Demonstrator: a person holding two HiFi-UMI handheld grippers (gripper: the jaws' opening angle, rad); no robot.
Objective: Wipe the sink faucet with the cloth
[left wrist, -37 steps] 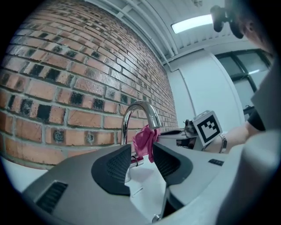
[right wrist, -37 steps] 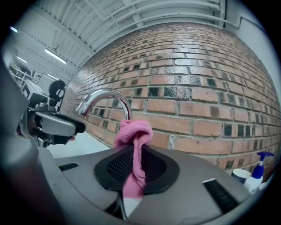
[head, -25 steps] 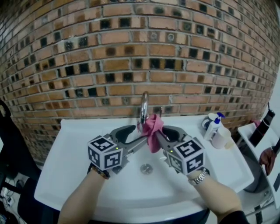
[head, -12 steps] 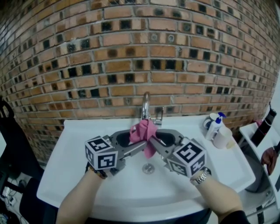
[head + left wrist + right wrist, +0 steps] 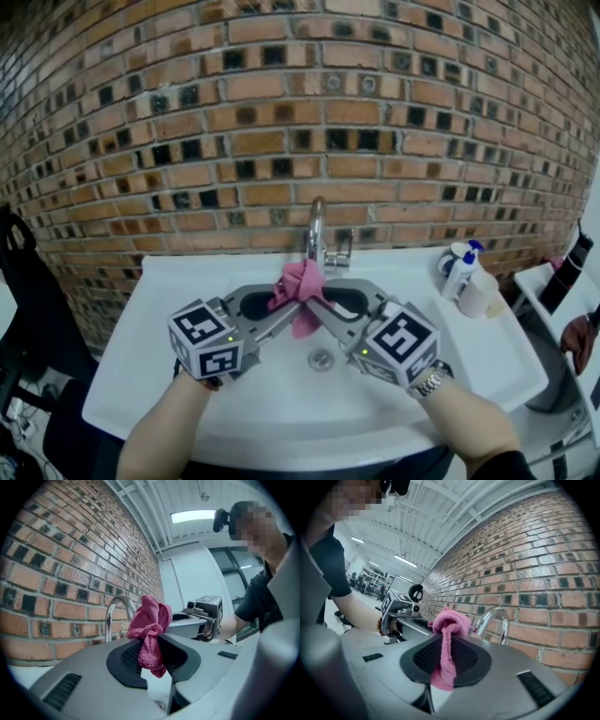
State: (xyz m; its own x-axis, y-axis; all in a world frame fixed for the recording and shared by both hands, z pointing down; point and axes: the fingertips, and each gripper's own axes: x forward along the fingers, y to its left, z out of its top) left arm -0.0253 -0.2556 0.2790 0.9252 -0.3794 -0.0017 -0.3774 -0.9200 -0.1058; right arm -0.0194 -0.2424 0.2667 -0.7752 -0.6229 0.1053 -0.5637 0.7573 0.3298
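A pink cloth (image 5: 298, 283) hangs bunched just in front of the chrome faucet (image 5: 316, 228), over the white sink (image 5: 169, 300). My two grippers meet at it from either side. The left gripper (image 5: 287, 302) has just been closing its jaws, and in the left gripper view its pads pinch the cloth (image 5: 151, 623) with the faucet (image 5: 115, 609) behind. The right gripper (image 5: 314, 302) is also shut on the cloth (image 5: 448, 625), a strip of it running down between the pads, with the faucet (image 5: 494, 618) beyond. Whether the cloth touches the spout I cannot tell.
A brick wall (image 5: 281, 122) rises right behind the faucet. A spray bottle (image 5: 457, 270) and a white cup (image 5: 480, 292) stand on the sink's right rim. The drain (image 5: 322, 359) lies below the grippers. A dark chair (image 5: 28, 300) is at the left.
Both grippers have carried the cloth closer to the faucet. The left gripper, open beside the cloth a second ago, has closed onto it; the right has kept its hold.
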